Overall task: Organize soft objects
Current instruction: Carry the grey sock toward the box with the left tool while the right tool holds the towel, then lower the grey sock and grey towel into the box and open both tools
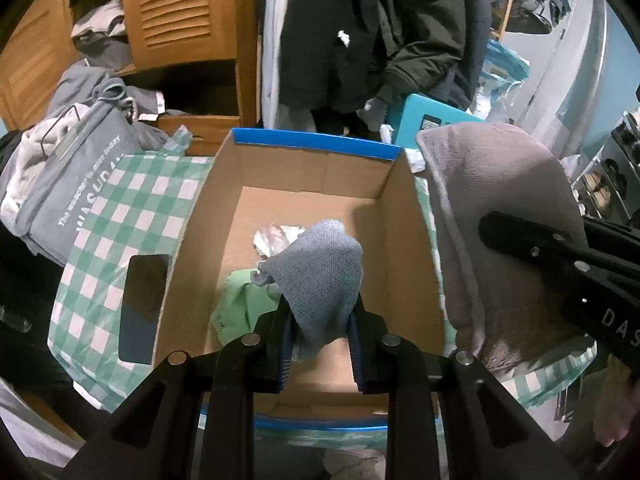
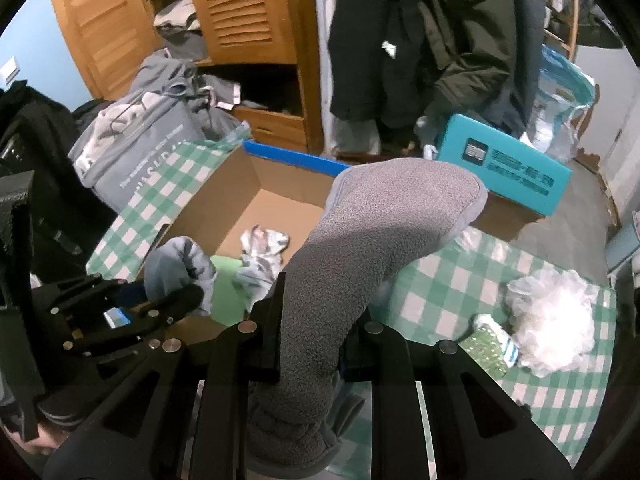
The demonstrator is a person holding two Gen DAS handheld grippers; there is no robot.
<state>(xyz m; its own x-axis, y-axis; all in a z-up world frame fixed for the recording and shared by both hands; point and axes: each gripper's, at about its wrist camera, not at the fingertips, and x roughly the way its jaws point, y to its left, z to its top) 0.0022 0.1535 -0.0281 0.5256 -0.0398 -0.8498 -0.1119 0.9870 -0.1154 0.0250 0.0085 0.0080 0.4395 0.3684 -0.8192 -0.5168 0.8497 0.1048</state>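
The open cardboard box (image 1: 304,196) sits on the green-checked cloth (image 1: 132,200) and holds a light green cloth (image 1: 240,304) and a crumpled patterned fabric (image 1: 276,236). Above it, the left hand-held gripper (image 1: 320,344) pinches a blue-grey knit sock (image 1: 320,276). The right hand-held gripper (image 2: 308,344) clamps a grey fleece slipper sock (image 2: 360,248) beside the box's right wall.

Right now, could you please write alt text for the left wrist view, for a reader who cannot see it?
The left tongs grip a blue-grey knitted cloth over an open cardboard box that already holds a green item and a pale patterned one. At right, the right tongs hold a grey fleece piece above a green checked cover.
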